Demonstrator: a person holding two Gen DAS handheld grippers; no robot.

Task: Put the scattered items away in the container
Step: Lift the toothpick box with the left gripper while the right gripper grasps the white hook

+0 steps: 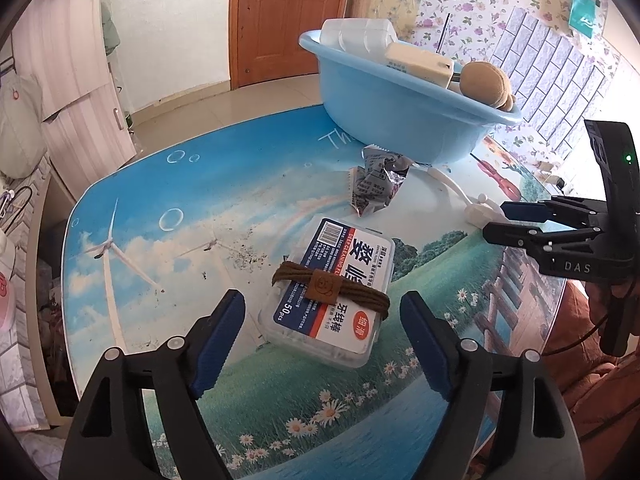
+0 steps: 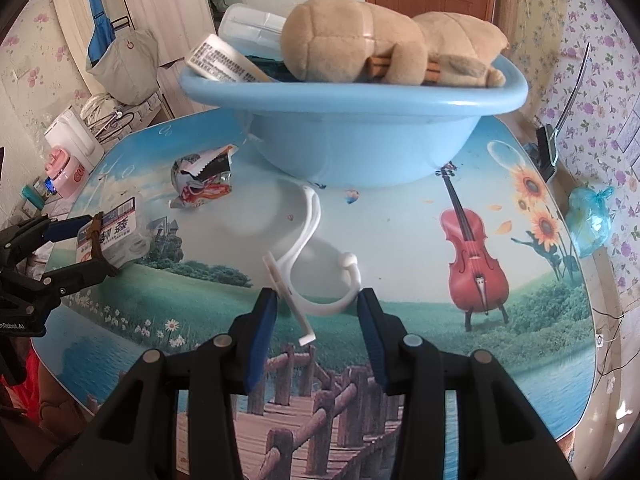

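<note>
left jaws (image 1: 322, 338) gape around floss box (image 1: 328, 292) on table (image 1: 168, 216).

Both tools share one build. The left gripper (image 1: 322, 322) has black plastic arms with triangular cut-outs, round silver pivot pins and ribbed blue pads (image 1: 218, 344) lining its fingers. The right gripper (image 2: 318, 312) matches it — seen from the left wrist view, its black body bears the white letters "DAS" and a small green light, with a thin black cable trailing below.
</note>
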